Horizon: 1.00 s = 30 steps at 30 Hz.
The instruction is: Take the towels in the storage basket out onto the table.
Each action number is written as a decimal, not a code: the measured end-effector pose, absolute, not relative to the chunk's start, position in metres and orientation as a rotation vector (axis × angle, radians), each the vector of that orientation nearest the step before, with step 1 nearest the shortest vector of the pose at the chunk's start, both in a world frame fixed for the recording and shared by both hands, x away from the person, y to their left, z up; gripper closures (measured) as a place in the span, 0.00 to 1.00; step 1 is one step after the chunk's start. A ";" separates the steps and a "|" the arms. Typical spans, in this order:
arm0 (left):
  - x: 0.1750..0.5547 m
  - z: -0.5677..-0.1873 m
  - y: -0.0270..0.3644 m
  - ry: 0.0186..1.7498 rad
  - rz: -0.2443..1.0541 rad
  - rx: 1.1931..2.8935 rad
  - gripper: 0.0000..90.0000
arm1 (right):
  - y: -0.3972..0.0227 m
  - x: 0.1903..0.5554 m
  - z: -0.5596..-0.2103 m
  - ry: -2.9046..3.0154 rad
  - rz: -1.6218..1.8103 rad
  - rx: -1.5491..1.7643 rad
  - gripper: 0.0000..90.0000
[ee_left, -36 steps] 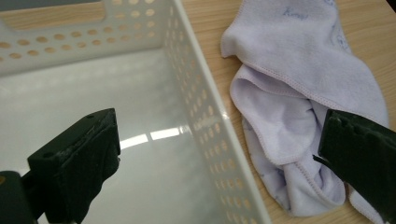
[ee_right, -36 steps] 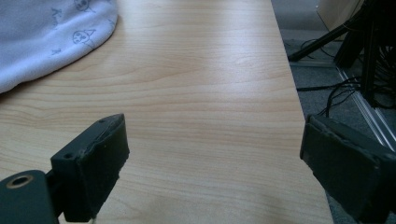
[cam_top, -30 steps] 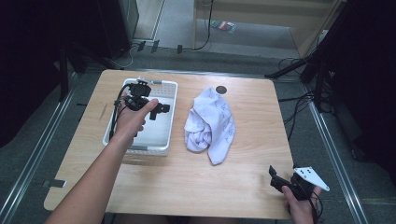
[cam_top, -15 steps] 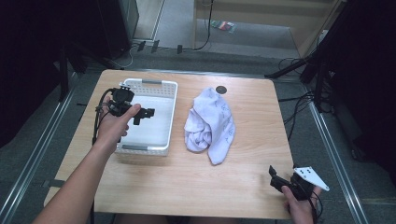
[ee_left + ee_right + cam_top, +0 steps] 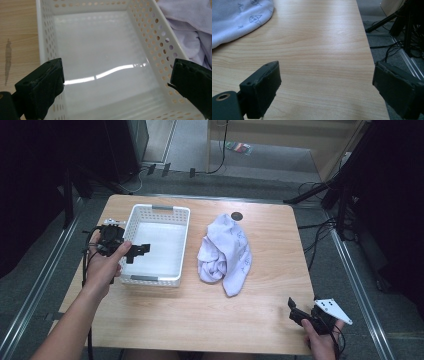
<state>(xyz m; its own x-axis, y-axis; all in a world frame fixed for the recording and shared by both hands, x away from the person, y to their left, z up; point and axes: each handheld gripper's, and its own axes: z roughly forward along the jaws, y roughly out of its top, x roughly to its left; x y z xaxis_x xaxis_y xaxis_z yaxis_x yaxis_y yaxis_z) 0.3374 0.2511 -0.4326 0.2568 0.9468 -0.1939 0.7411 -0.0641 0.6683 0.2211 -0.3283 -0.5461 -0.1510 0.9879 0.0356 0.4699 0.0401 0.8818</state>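
Left gripper (image 5: 141,251): jaws wide apart, nothing held; hangs over the near-left part of the basket (image 5: 183,215), likely lined up to grab or steady it.
Basket: white, with holes in the walls, nothing inside; lies right under and ahead of the left jaws, its near wall (image 5: 42,37) by one jaw and its far wall by the other.
Cloth (image 5: 225,252): white, crumpled in a heap with little drawings on it; lies just past the far wall of the basket, beyond the left jaws, not touching them.
Right gripper (image 5: 295,309): jaws wide apart, nothing between them but bare wood; waits low at the near-right corner of the table (image 5: 280,227), probably kept out of the way.
Cloth from the right jaws (image 5: 239,17): far ahead and off to one side, well apart.
Likely job: cloth into basket, judged from the two lying side by side.
Next need: one pair of jaws to reach the cloth and close on a fold.
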 end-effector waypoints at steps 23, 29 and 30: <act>0.257 -0.462 0.286 1.526 0.600 1.752 0.00 | -0.328 0.221 -0.546 1.687 1.044 1.490 0.09; 0.238 -0.478 0.299 1.525 0.639 1.719 0.00 | -0.328 0.221 -0.546 1.686 1.042 1.488 0.09; 0.234 -0.481 0.301 1.524 0.641 1.709 0.00 | -0.328 0.221 -0.546 1.684 1.043 1.493 0.09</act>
